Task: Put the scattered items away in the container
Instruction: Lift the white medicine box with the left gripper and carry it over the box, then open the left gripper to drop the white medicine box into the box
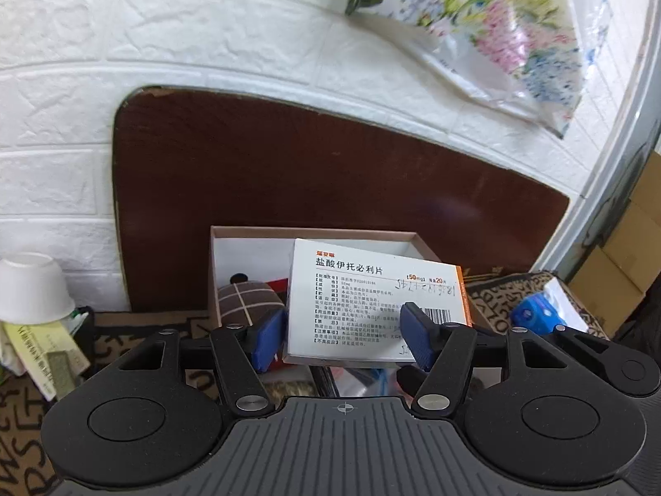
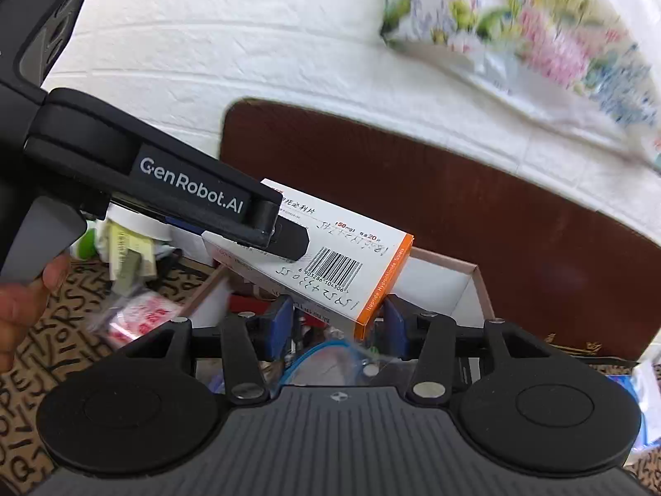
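We see one white-and-orange medicine box [image 1: 374, 301] clamped between our left gripper [image 1: 345, 332] pads, above the one open cardboard container [image 1: 314, 233]. Our right gripper [image 2: 336, 326] fingers stand apart, gripping nothing.

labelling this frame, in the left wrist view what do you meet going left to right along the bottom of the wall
white cup → stack of leaflets → open cardboard box → medicine box → blue item

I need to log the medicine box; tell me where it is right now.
The medicine box is held up between the left claw's blue pads, above the open cardboard container, in front of the brown board; the right view shows it too.
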Motion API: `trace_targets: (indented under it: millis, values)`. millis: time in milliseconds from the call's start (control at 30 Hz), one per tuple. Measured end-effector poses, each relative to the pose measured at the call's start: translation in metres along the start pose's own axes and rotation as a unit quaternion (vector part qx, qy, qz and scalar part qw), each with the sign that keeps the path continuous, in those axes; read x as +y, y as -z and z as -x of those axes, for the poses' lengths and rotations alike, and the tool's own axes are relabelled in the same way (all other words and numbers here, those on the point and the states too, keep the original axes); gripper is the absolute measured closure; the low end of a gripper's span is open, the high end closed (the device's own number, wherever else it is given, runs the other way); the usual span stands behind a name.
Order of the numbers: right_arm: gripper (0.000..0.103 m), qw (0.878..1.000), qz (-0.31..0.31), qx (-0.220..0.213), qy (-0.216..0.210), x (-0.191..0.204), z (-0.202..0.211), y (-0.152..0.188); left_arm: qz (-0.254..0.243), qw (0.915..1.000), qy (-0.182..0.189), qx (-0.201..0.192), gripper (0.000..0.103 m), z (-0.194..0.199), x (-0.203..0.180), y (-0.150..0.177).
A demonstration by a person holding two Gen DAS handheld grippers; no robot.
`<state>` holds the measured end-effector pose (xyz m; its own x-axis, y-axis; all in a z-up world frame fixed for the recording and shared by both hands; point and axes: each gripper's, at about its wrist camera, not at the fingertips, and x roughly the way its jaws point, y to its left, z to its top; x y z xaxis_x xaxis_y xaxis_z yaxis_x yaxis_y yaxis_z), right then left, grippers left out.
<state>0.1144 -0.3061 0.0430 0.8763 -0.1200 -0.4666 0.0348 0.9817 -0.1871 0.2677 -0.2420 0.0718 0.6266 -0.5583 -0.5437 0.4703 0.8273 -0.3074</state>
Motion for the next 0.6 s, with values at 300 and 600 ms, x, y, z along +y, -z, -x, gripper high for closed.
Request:
trace_targets:
  millis: [300,600]
  values:
    - [0.049,0.999,0.012,0.036,0.011,-0.016,-0.061,-0.007,0.025,0.9995,0.001,0.018,0.029,-0.061,0.016,-0.023]
    - [0.013,0.999,0.017,0.036,0.035,-0.018,-0.074,-0.013,0.031,0.9986,0.014,0.041,0.0,-0.056,0.024,-0.02]
